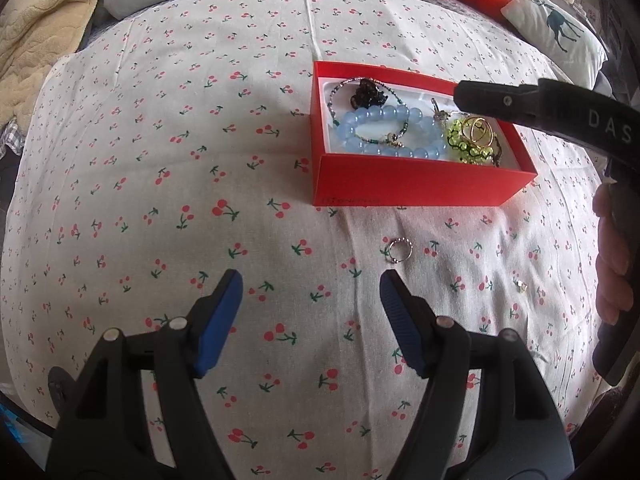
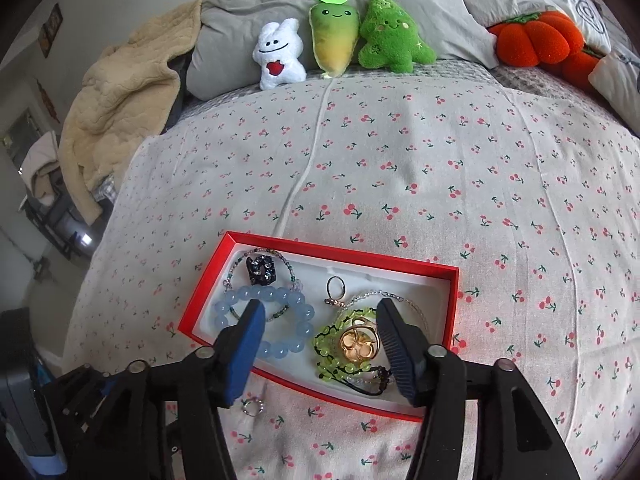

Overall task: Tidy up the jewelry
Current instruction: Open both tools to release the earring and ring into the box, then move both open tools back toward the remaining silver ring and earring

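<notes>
The right gripper hangs over the red box, its fingers spread wide with nothing in them. The left gripper sits low over the cherry sheet, also wide apart. A small ring lies on the sheet near the box.
</notes>
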Available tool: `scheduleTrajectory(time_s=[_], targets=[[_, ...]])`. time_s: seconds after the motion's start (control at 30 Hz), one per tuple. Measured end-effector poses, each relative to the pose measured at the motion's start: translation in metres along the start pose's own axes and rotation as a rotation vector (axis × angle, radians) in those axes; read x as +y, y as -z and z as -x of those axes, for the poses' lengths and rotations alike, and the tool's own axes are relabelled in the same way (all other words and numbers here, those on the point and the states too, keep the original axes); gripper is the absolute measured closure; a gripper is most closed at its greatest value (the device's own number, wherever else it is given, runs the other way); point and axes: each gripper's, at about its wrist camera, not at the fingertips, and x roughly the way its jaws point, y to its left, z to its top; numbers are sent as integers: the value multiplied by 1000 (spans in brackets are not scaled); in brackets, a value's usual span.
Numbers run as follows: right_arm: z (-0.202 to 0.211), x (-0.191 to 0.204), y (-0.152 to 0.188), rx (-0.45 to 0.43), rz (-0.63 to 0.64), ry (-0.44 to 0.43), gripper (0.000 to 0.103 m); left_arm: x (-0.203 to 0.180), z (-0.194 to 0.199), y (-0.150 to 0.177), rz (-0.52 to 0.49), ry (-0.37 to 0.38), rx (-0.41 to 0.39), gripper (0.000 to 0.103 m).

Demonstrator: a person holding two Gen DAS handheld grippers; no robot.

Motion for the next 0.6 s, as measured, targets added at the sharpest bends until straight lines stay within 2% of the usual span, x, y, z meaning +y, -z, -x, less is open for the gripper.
scheduleTrajectory(time_s=[0.2,0.33,0.6], targets=[[16,-9,14,18,-15,23,39,1,5,9,-6,-11,-1,30],[25,-15,28,27,0,52,32,2,7,17,-11,-21,-2,27],[37,-25,57,53,34,86,27,6,2,34,-21,-30,23,26]])
